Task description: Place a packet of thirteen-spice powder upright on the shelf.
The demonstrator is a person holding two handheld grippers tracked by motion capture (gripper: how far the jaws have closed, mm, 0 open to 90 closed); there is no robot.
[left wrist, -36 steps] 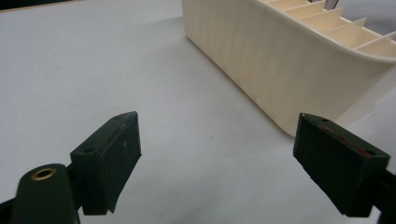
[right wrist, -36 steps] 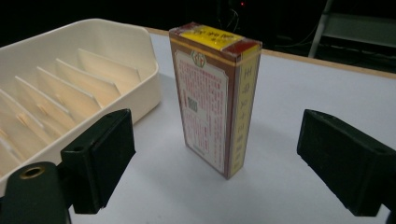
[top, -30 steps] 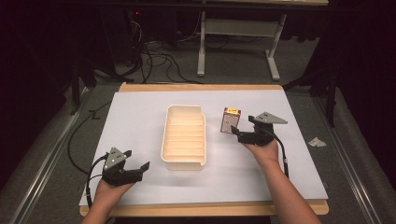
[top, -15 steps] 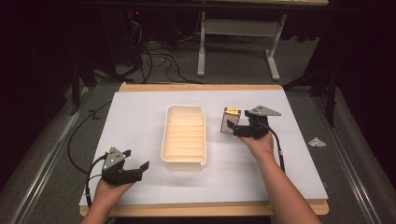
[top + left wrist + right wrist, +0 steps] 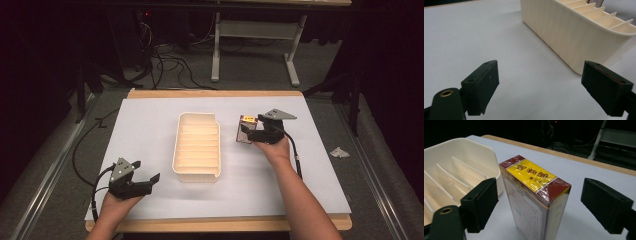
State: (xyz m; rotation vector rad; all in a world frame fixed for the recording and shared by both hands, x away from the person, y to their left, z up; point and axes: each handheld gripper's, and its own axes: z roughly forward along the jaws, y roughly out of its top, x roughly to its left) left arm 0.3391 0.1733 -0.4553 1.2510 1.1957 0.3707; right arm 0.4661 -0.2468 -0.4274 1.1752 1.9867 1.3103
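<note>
My right gripper [image 5: 540, 206] view reveals the shrink-wrapped carton's [image 5: 536, 195] yellow top between wide, just-closing fingers; left gripper [image 5: 541, 86] fingers wide by the ribbed tray [image 5: 574, 37].

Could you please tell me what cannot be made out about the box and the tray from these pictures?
- Box: bottom cut off by the lower edge of the right gripper view; its print is too small in the high view.
- Tray: far end cut off by the left gripper view's edge.
- Right hand-held gripper: the high view is too small to show any contact with the box.
</note>
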